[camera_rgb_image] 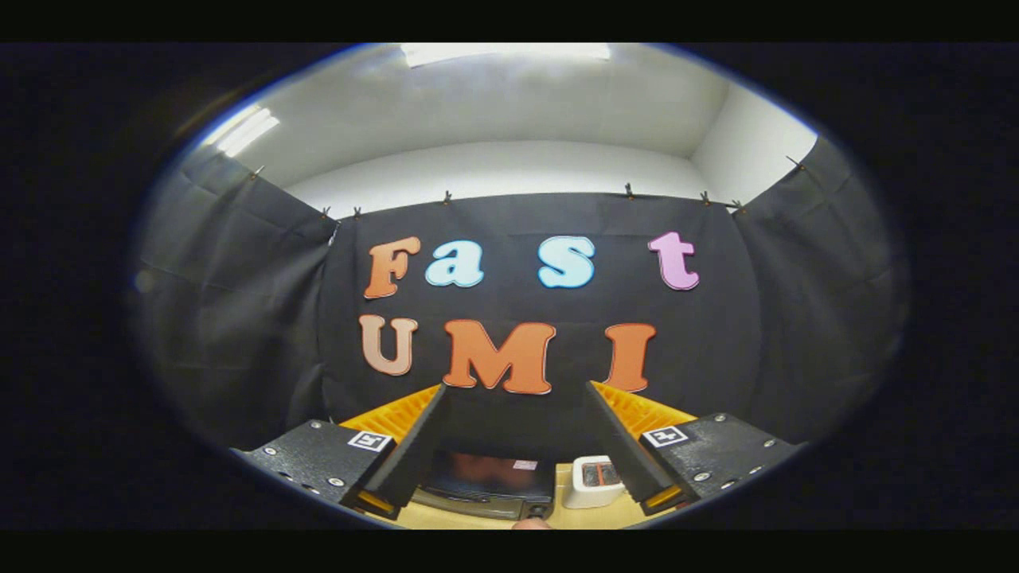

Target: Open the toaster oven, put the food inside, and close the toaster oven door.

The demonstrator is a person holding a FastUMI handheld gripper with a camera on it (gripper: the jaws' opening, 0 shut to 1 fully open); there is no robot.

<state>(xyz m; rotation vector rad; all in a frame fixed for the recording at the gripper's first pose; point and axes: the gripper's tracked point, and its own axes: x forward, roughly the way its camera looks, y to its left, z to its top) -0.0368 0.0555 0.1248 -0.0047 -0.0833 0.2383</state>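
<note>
My gripper [516, 398] is held high and level, its two fingers spread wide apart with nothing between them. Far below and beyond the fingers stands the dark toaster oven [489, 483] on a pale wooden table [565, 517]; its glass door faces me and looks closed. A small rounded bit of something [531, 524] shows in front of the oven, too little of it to tell what it is.
A small white appliance with a dark slot [595, 480] stands just right of the oven, behind my right finger. Black cloth walls close the booth at the back and on both sides.
</note>
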